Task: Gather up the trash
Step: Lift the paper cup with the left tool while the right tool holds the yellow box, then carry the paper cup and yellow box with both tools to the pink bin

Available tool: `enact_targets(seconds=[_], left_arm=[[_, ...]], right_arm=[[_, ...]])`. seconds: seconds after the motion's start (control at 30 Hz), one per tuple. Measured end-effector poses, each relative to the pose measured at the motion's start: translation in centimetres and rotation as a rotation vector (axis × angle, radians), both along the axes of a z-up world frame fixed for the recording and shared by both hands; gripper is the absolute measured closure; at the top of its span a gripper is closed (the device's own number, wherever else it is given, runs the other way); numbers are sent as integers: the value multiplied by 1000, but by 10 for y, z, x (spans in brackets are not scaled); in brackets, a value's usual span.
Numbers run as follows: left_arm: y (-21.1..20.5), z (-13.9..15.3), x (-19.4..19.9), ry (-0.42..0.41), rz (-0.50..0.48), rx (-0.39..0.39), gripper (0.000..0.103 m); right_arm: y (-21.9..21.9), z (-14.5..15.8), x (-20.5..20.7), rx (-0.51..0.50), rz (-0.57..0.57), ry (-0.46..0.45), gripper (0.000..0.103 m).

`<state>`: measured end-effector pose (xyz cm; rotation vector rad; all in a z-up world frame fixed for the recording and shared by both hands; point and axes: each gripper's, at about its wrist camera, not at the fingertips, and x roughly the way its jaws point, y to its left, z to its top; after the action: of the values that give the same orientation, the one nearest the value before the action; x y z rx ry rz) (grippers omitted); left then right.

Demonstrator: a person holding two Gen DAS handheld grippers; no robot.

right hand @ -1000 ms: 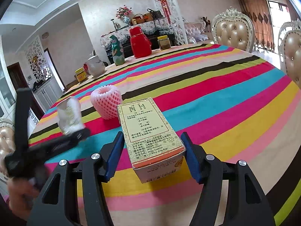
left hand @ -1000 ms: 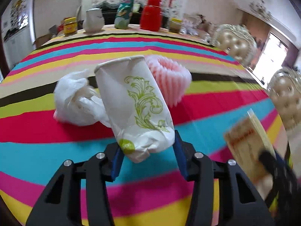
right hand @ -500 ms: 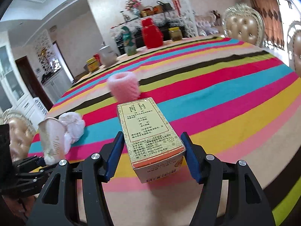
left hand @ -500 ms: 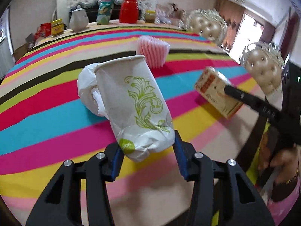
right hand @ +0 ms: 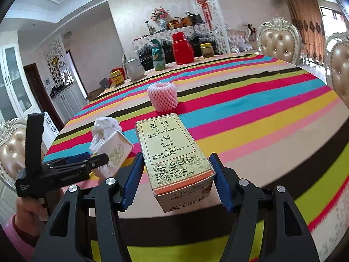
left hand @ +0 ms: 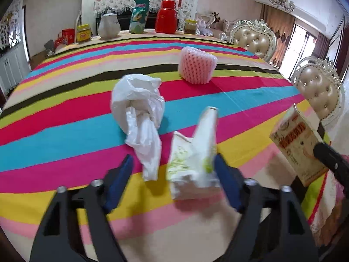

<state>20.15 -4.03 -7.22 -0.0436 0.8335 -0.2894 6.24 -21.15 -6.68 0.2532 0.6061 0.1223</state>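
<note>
In the left wrist view, a crushed white paper cup [left hand: 194,152] with a green scroll pattern sits low in the centre of the frame, blurred. It lies against the right blue pad of the left gripper [left hand: 174,172], well clear of the left pad. The fingers are spread wide, so the cup is released. Just up and left of it, a crumpled white plastic bag [left hand: 141,118] rests on the striped tablecloth [left hand: 65,120]. A pink foam fruit net [left hand: 197,65] stands upright higher in the frame. At the right edge, a tan cardboard box [left hand: 298,146] is held tilted in the black tip of the other tool.

In the right wrist view, the cardboard box [right hand: 174,152] fills the lower centre, its printed face up and its barcode end toward the camera. The right gripper [right hand: 176,181] is clenched on it, blue pads pressed to both long sides, above the table's near edge. At lower left, a hand [right hand: 28,209] in a pink sleeve holds the left gripper [right hand: 96,163], pointing right. The paper cup [right hand: 117,150] is at its tip, in front of the plastic bag [right hand: 104,128]. The foam net [right hand: 162,96] stands above the box in the frame.
</note>
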Motion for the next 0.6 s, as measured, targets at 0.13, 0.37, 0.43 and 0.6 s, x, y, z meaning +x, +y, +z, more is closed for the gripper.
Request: enact_targets(seconds=[0.13, 0.37, 0.43, 0.6], left_arm=[[-8, 1, -1, 7, -8, -23, 31], [-26, -8, 5, 50, -10, -22, 43], [-28, -12, 4, 58, -15, -9, 56], [-31, 3, -31, -47, -32, 3, 57]], right_arm=[[-4, -2, -13, 23, -15, 1, 42], [-9, 0, -37, 36, -36, -12, 42], [-11, 0, -45, 39, -40, -14, 42], [-13, -4, -59, 37, -43, -15, 42]])
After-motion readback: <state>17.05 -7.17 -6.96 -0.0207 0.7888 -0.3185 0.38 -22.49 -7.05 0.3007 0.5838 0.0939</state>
